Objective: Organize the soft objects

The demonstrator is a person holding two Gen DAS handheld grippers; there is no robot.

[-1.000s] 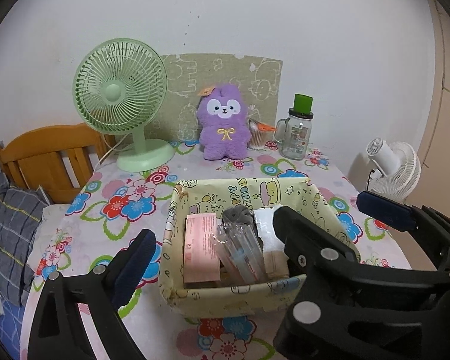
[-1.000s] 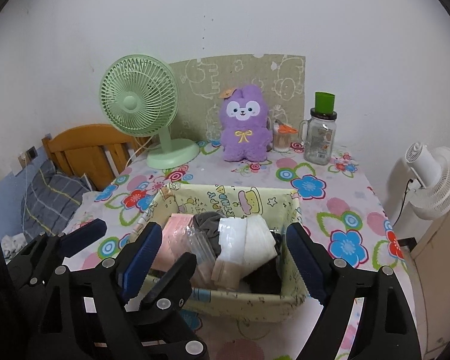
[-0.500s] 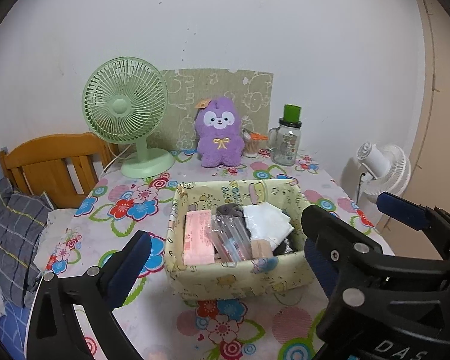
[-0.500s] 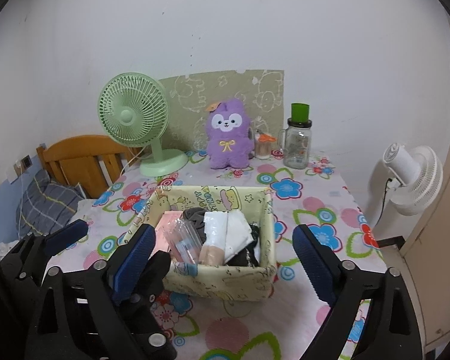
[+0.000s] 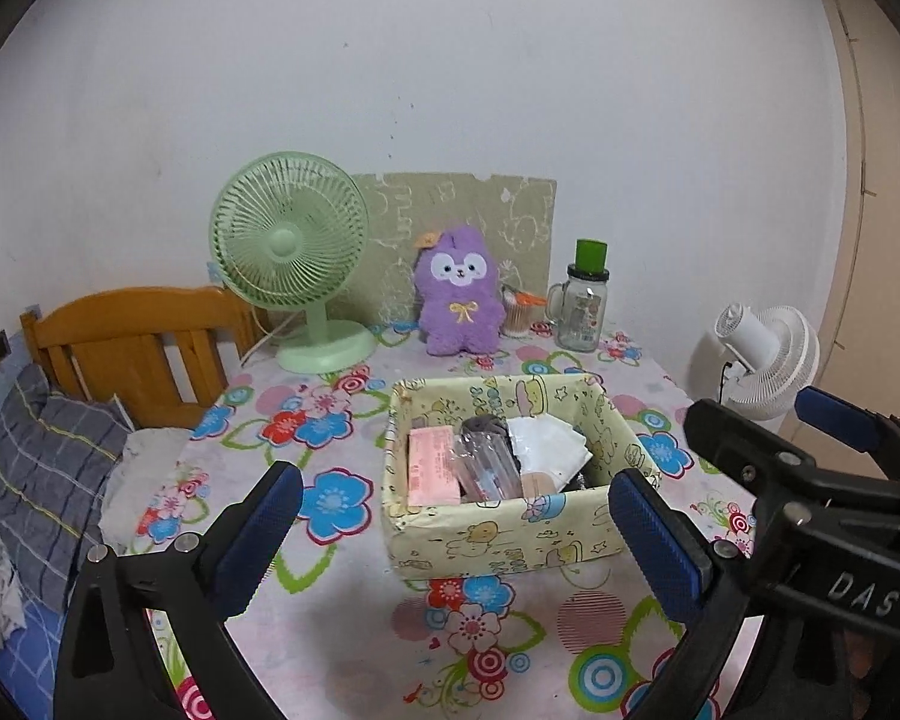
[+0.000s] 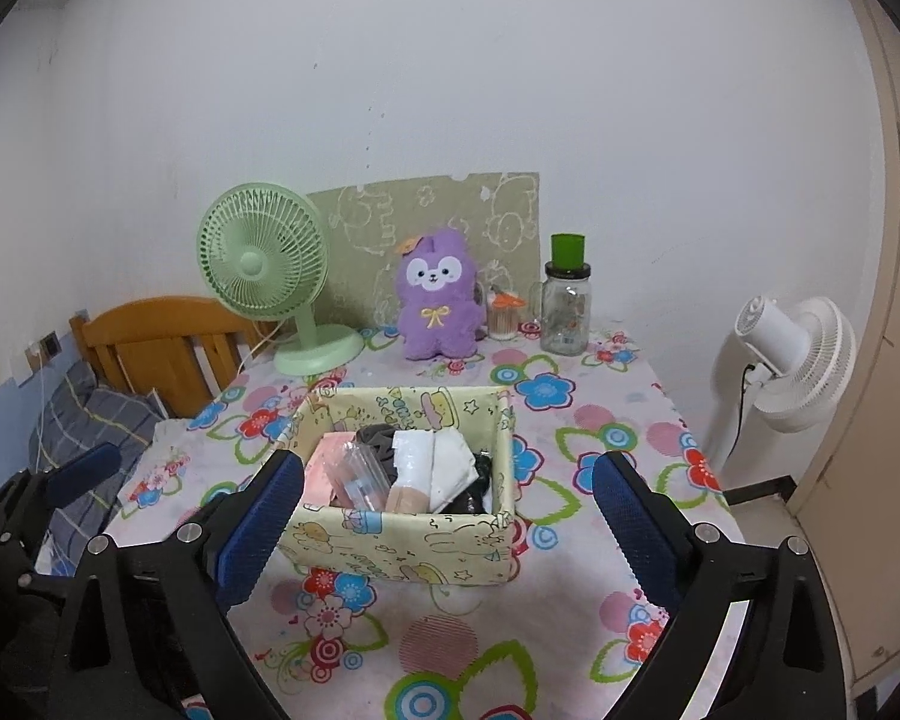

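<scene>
Floral tabletop carries a fabric box packed with soft packets; both left tongs and right tongs hover wide, empty. A careless reach could probably tip the light box.

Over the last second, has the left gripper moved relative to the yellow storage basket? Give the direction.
Yes. The left gripper has pulled back, away from the yellow storage basket: in the left wrist view the basket and green fan look smaller and farther, with more tablecloth showing.
</scene>
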